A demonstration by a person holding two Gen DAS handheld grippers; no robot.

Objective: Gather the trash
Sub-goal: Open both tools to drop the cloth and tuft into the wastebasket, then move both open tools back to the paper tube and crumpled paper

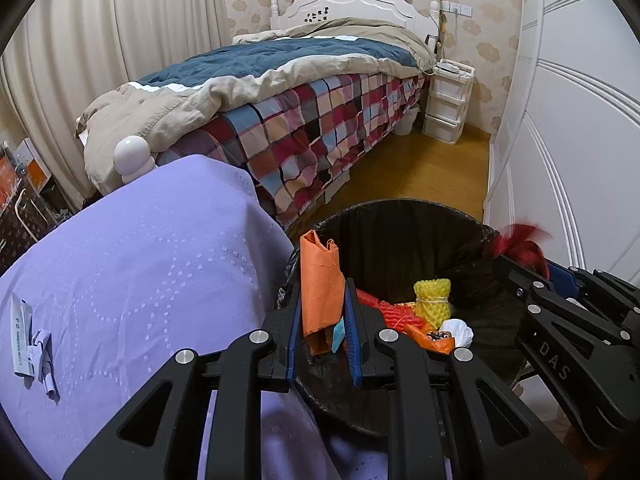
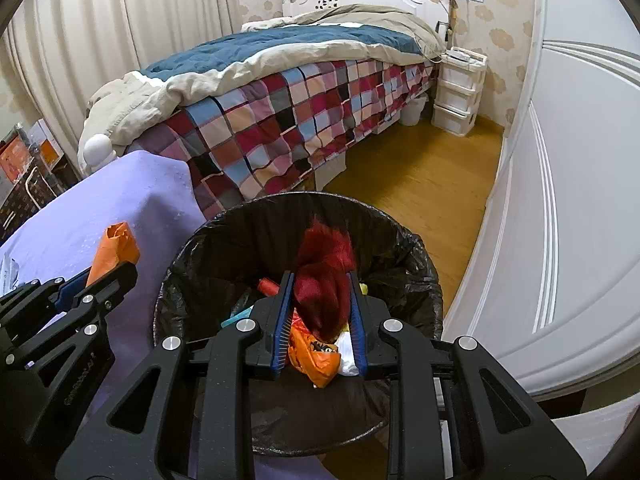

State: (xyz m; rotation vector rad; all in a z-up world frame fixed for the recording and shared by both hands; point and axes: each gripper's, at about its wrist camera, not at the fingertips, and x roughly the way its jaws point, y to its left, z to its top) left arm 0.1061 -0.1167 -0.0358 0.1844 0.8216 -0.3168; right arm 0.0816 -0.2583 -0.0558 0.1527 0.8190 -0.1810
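Left gripper [image 1: 322, 300]: jaws drawn in on a folded orange paper bag [image 1: 321, 280], which stands upright between the blue pads and rises above the fingertips, at the near-left rim of the bin. Right gripper [image 2: 320, 300]: jaws nearly closed, clamped on a tuft of dark red synthetic hair [image 2: 324, 276] that fans out above the fingertips, held over the bin's opening.

Below both tools: a round trash bin [image 2: 424, 272] lined with a black bag, standing on a wood floor [image 2: 420, 184]. Inside it lie a yellow foam net sleeve [image 1: 433, 298], red-orange netting [image 1: 394, 312], a crumpled white tissue [image 1: 458, 330] and an orange printed wrapper [image 2: 316, 356].

To the left, touching the bin: a surface draped in lavender cloth [image 1: 140, 260], bearing a torn white paper wrapper [image 1: 32, 344].

Beyond: a bed [image 1: 280, 92] with a plaid sheet and a blue-and-beige duvet, a white drawer unit [image 1: 446, 100], and white wardrobe doors [image 1: 580, 140] at right.
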